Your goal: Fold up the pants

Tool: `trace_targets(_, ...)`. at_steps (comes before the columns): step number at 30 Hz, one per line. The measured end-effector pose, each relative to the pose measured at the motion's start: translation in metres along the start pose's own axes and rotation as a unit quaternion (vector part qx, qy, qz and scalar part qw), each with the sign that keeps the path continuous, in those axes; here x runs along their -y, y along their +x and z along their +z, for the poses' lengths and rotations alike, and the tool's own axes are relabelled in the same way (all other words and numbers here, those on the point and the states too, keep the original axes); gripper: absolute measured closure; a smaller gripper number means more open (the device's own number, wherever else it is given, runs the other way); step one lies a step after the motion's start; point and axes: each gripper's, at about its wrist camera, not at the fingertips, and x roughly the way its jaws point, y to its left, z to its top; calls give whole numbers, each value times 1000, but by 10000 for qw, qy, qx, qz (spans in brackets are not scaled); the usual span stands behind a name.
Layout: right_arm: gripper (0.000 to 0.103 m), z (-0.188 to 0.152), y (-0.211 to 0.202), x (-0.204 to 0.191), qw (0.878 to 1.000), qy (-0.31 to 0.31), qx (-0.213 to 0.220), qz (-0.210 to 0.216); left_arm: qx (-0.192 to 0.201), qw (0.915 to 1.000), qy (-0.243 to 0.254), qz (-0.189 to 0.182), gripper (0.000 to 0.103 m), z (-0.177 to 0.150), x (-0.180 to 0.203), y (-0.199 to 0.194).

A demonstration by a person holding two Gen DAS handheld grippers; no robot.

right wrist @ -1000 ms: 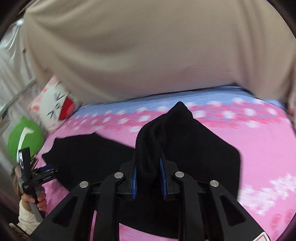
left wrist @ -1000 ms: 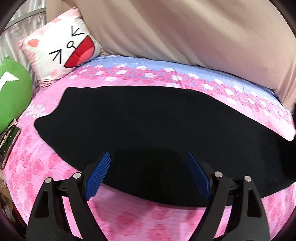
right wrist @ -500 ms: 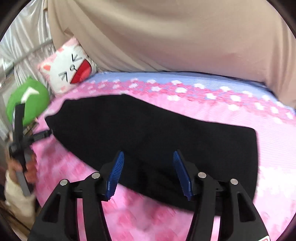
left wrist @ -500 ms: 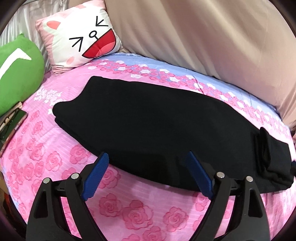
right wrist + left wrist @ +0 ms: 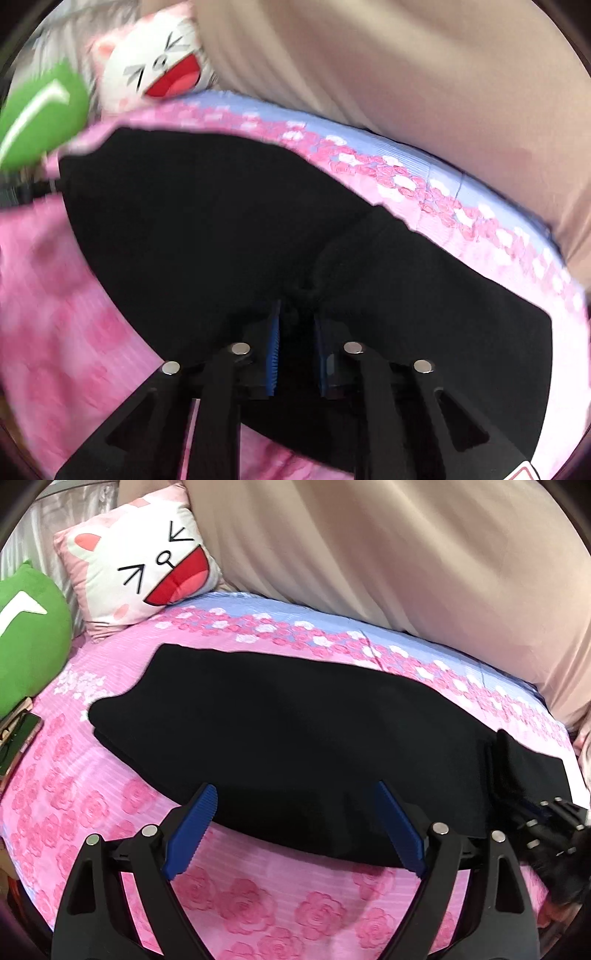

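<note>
right gripper closing, pants fold blurred

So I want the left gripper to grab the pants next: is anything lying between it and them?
Nothing visible does. The open left gripper hovers right over the near edge of the black pants, with only pink bedsheet below.

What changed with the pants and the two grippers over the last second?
The right gripper let go of the lifted pants, dropped them flat on the bed, came down and is closing on a bunch of fabric again. The left gripper drew back slightly, open and empty throughout. Pillows unchanged.
</note>
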Motion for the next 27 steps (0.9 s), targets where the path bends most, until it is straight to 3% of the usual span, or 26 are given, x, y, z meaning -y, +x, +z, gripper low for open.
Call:
trace_targets(3, 89, 14, -22, -10, 9992, -24, 319, 233, 92, 9998, -143, 69, 18, 7, -10, -3)
trace_targets(5, 85, 13, -12, -22, 9972, -41, 99, 746, 101, 9997, -204, 115, 18, 9, -12, -2)
trace_targets(6, 81, 7, 3, -27, 9970, -60, -84, 771, 89, 9996, -222, 128, 18, 10, -12, -1)
trace_targets(7, 81, -2, 14, -32, 9976, -156, -173, 649, 62, 9996, -240, 146, 18, 10, -12, 0)
trace_targets(9, 62, -10, -5, -29, 9982, -189, 72, 572, 32, 9997, -189, 177, 18, 8, -11, 0)
trace_targets(10, 58, -11, -17, -21, 9984, -50, 162, 544, 19, 9997, -156, 199, 18, 7, -11, 0)
trace_targets(12, 41, -21, -53, 8, 9975, 351, 519, 318, -24, 9996, -111, 249, 18, 4, -10, 2)
trace_targets(14, 32, -40, -81, 50, 9931, 917, 704, -194, -77, 9995, -166, 270, 18, 2, -10, 6)
trace_targets(16, 32, -68, -92, 96, 9837, 1599, 547, -615, -127, 9990, -333, 260, 18, 0, -12, 11)
trace_targets(19, 31, -107, -91, 152, 9599, 2695, 269, -718, -251, 9970, -735, 72, 18, -1, -18, 18)
trace_targets(24, 32, -137, -65, 189, 9234, 3783, 321, 575, -242, 9979, -581, 143, 18, -2, -1, 13)
trace_targets(26, 32, -141, -43, 188, 9134, 3978, 134, 852, -244, 9984, -503, 126, 18, -2, 6, 11)
trace_targets(27, 38, -144, -43, 189, 9105, 4035, 303, 855, -252, 9986, -456, 117, 18, -3, 10, 10)
